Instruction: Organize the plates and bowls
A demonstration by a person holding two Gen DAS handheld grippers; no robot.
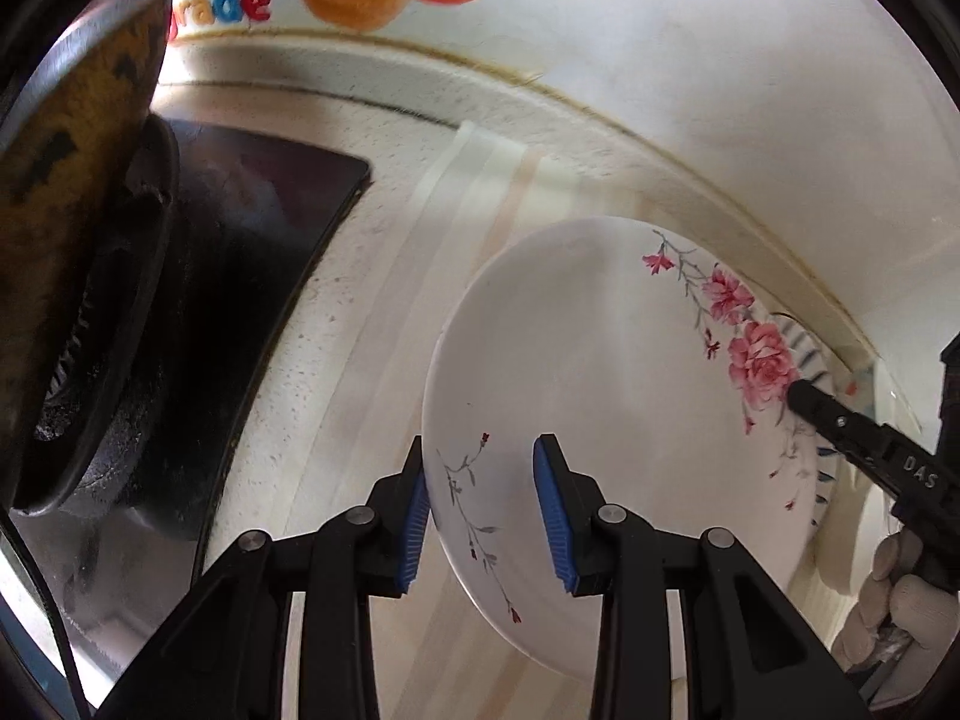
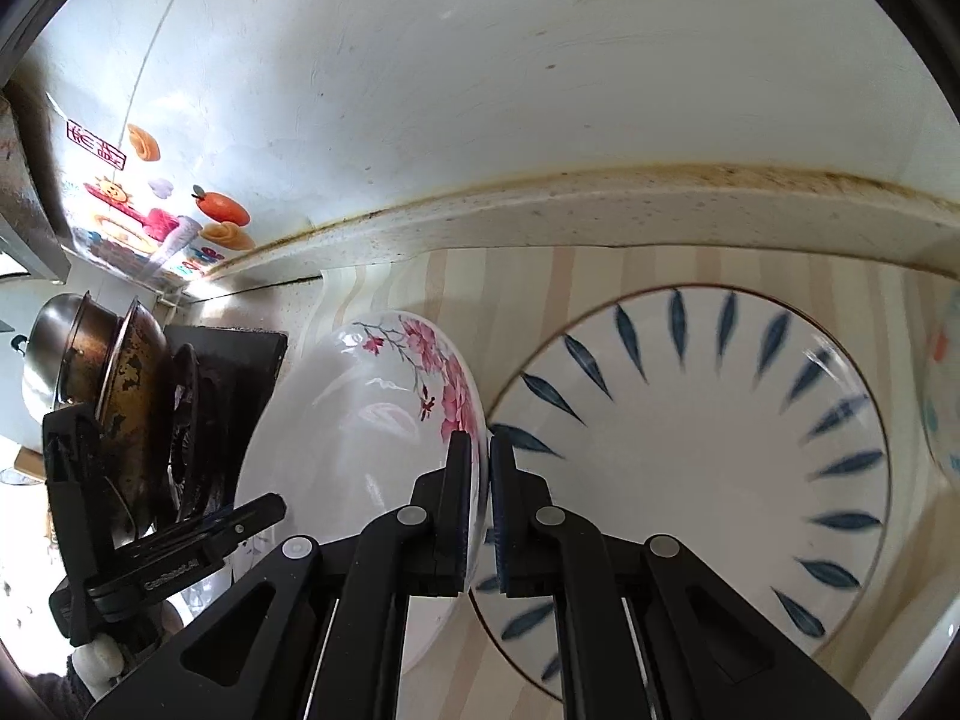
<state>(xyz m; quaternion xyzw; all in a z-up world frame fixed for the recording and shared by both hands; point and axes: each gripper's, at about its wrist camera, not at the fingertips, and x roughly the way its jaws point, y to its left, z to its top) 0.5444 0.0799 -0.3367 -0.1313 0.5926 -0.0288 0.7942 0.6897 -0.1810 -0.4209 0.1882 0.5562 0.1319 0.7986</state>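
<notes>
Straddling the near rim of the pink-flowered plate (image 1: 588, 396), the left tongs (image 1: 483, 516) stand spread, blue pads clear of the rim, beside the gas stove (image 1: 180, 312). Pinching that tilted plate's opposite rim, the right tongs (image 2: 477, 510) are pressed together, holding it partly over the blue-leaf plate (image 2: 708, 450) on the striped tabletop (image 2: 540, 276).
</notes>
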